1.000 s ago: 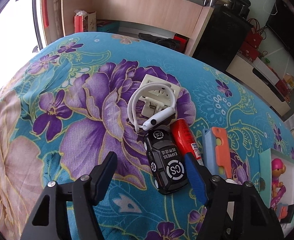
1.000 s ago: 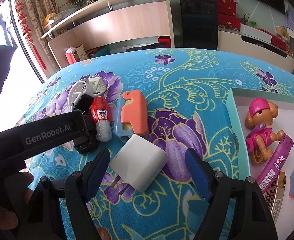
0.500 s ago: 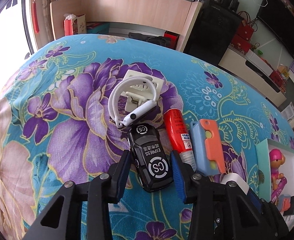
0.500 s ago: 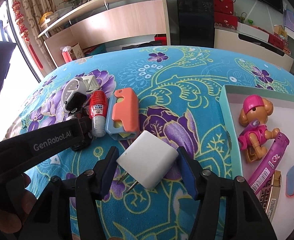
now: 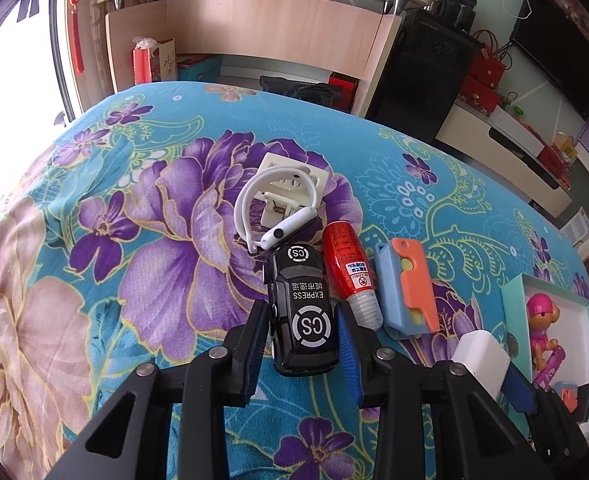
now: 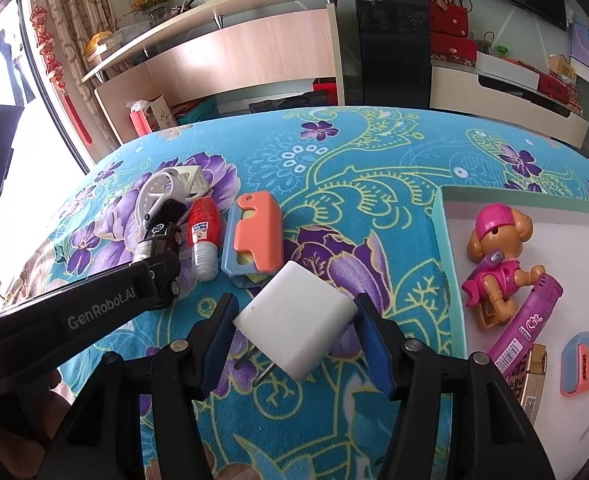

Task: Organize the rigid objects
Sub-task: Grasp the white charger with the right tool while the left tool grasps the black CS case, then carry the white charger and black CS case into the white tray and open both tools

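Glossy black plastic, the toy car [image 5: 303, 312] sits on the floral cloth [image 5: 134, 240] between the pads of the left gripper [image 5: 300, 340], which pinch its sides near the tail. The white charger block [image 6: 294, 322] sits cornerwise between the right gripper [image 6: 296, 340] fingers, which touch two of its corners; whether that grip is firm I cannot tell.

Risks: the car's slick flanks could slide out on lifting, or it could drag the white earhook [image 5: 270, 216] touching its nose at 12 o'clock. Held by its corners, the charger could twist and drop.

A second ago both grippers stood wide apart around these things; half a second ago they were narrowing. The tray [image 6: 446, 264] with the pink pup figure [image 6: 498, 256] lies at 3 o'clock.
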Demonstrator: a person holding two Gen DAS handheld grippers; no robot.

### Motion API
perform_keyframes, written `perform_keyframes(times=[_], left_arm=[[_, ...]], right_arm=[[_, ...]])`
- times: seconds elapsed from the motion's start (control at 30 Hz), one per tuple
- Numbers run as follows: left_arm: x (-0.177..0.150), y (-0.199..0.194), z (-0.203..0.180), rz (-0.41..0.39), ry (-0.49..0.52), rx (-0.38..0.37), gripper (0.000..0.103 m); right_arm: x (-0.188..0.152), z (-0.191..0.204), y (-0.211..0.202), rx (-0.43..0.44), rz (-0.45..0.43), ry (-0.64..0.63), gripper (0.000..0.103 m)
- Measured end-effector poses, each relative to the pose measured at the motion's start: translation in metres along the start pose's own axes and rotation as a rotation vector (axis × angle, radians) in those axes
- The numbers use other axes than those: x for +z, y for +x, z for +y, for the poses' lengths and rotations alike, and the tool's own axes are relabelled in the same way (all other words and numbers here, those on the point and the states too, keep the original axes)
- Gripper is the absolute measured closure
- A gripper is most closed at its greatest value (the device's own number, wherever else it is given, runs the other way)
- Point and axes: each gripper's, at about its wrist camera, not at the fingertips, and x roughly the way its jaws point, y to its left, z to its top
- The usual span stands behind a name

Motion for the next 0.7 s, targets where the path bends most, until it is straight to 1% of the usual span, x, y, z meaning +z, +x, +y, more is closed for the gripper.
perform_keyframes(times=[0.23, 0.4, 0.57, 0.7], left_arm=[[0.008, -0.033, -0.009, -0.091, 0.025, -0.015, 0.067], [0.012, -0.052, -0.02, -0.142, 0.053, -0.03, 0.067], [0.013, -0.069, -0.042, -0.188, 0.101, -0.072, 0.067], [0.01, -0.074, -0.066, -0.201, 0.149, -0.111, 0.067]], right_arm=[[0.009, -0.007, -0.029, -0.008, -0.079, 0.008, 0.042], [0.013, -0.02, -0.045, -0.017, -0.114, 0.033, 0.042], [0.017, -0.038, -0.063, -0.041, -0.16, 0.051, 0.042], [0.019, -0.065, -0.072, -0.072, -0.176, 0.095, 0.042]])
